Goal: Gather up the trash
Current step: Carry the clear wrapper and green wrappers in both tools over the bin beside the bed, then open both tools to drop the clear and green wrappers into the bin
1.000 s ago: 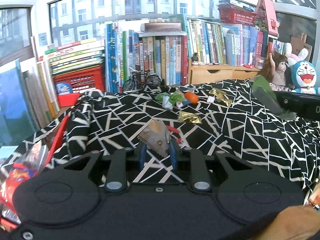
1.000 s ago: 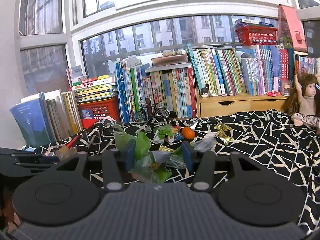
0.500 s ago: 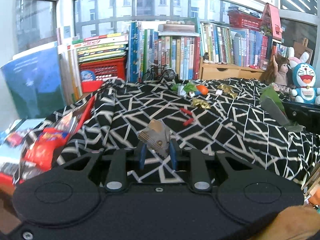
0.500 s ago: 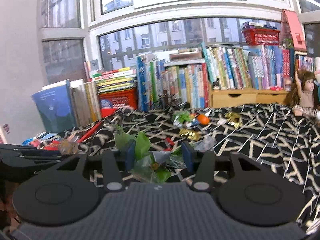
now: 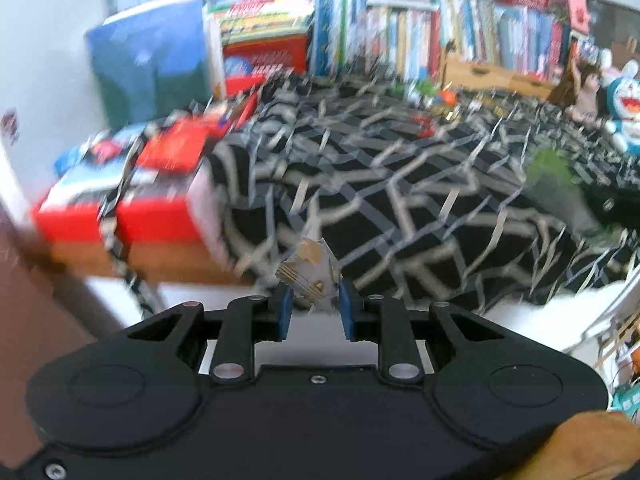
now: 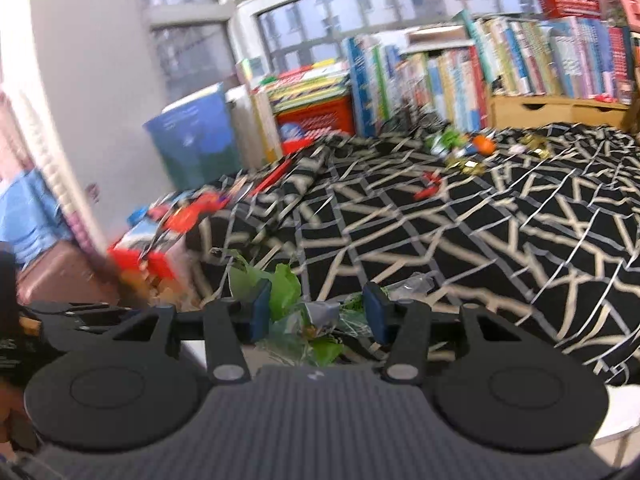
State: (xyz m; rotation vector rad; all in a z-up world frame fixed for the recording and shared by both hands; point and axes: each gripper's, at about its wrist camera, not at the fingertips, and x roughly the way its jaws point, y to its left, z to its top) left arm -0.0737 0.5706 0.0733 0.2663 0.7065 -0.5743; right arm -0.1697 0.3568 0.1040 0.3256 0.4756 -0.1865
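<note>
My left gripper is shut on a crumpled brown-and-silver wrapper, held beyond the near edge of the black-and-white patterned cloth. My right gripper is shut on a bunch of green and clear plastic wrappers at the cloth's near-left edge. More trash lies far back on the cloth: green wrappers, an orange ball-like piece, gold foil and red scraps. Both views are motion-blurred.
Red and blue boxes and magazines lie left of the cloth. Rows of books and a wooden drawer unit line the window. A doll and a blue cat toy sit at the far right. Pale floor shows below.
Both grippers have pulled back and swung left away from the table, each still holding its trash. The table's left edge, boxes and floor have come into view.
</note>
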